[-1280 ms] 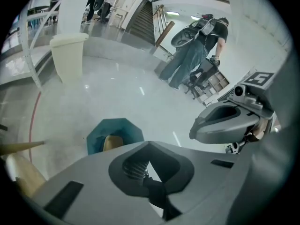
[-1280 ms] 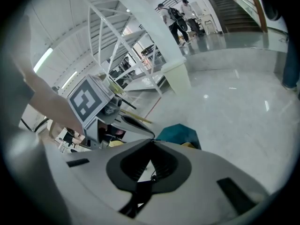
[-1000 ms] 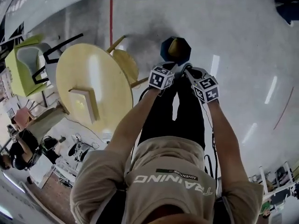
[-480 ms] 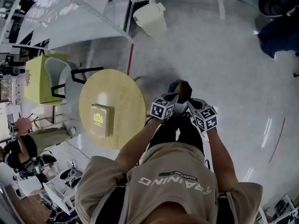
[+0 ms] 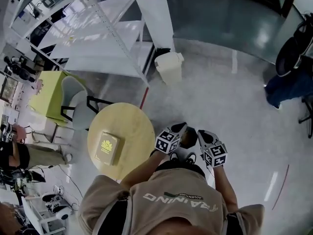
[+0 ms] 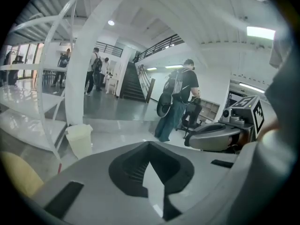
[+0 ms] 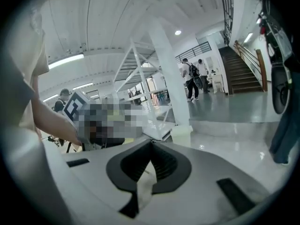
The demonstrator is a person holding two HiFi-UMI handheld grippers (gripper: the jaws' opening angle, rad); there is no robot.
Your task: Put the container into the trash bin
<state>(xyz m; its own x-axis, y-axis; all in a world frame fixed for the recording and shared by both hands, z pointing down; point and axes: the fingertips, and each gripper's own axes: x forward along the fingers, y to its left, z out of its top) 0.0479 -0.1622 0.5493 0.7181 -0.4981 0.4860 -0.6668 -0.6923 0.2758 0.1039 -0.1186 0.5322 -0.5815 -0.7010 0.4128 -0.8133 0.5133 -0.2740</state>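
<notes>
Turning from the desk (image 5: 131,124) had brought the bin (image 5: 168,67) into view ahead, while the container (image 5: 189,137) stayed pressed between the left gripper (image 5: 180,129) and right gripper (image 5: 200,133), each with jaws closed together on nothing, still well short of the bin.

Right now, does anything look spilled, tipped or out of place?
Nothing stands out. The left gripper and right gripper hold the container between them, the trash bin stands upright by the white column, and the box lies flat on the round table.
</notes>
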